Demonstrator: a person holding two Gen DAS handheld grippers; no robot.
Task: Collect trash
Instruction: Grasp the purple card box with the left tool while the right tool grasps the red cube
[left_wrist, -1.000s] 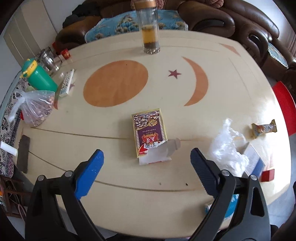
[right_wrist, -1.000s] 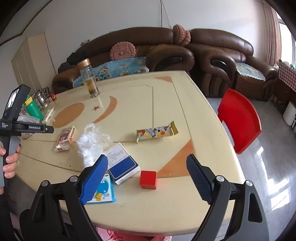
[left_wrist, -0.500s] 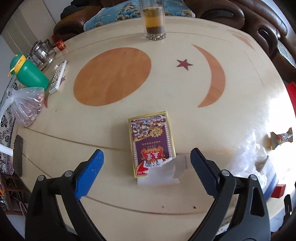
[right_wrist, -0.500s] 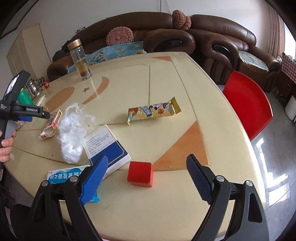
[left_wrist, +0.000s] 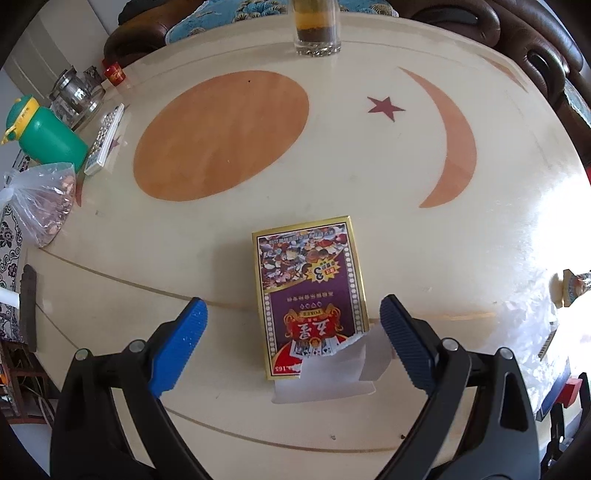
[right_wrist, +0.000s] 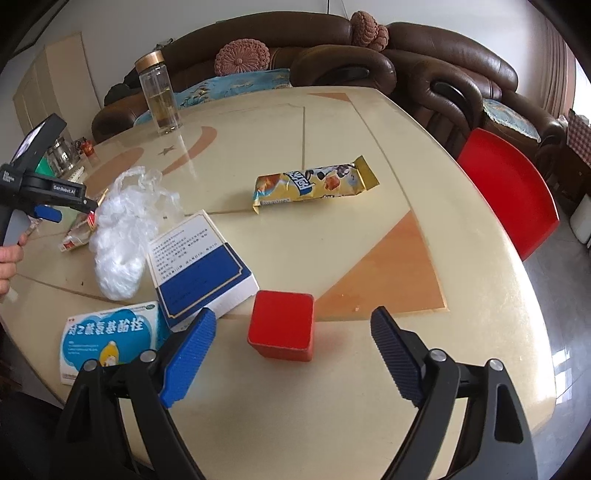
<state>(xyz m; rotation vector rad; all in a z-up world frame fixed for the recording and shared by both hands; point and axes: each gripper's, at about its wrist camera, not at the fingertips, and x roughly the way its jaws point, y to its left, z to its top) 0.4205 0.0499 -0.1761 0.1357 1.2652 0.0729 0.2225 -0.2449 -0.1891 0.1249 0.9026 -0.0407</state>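
Note:
My left gripper (left_wrist: 293, 325) is open, low over the table, with a torn playing-card box (left_wrist: 312, 295) lying flat between its blue fingers; the box's ripped white flap points toward me. My right gripper (right_wrist: 293, 339) is open, with a small red cube box (right_wrist: 281, 325) between its fingers. Beyond it lie a blue-and-white medicine box (right_wrist: 197, 266), a light-blue medicine box (right_wrist: 107, 336), crumpled clear plastic (right_wrist: 123, 221) and a yellow snack wrapper (right_wrist: 314, 184). The left gripper also shows in the right wrist view (right_wrist: 44, 212), over the card box (right_wrist: 75, 238).
A tea-filled glass bottle (left_wrist: 316, 27) stands at the table's far side. A green flask (left_wrist: 40, 134), glass jars (left_wrist: 75, 94), a remote (left_wrist: 105, 138) and a bag of nuts (left_wrist: 40, 203) crowd the left edge. A red chair (right_wrist: 506, 192) stands right of the table.
Both grippers have moved forward and down toward the table: the card box now sits between the left fingers and the red cube between the right fingers. Both stayed open.

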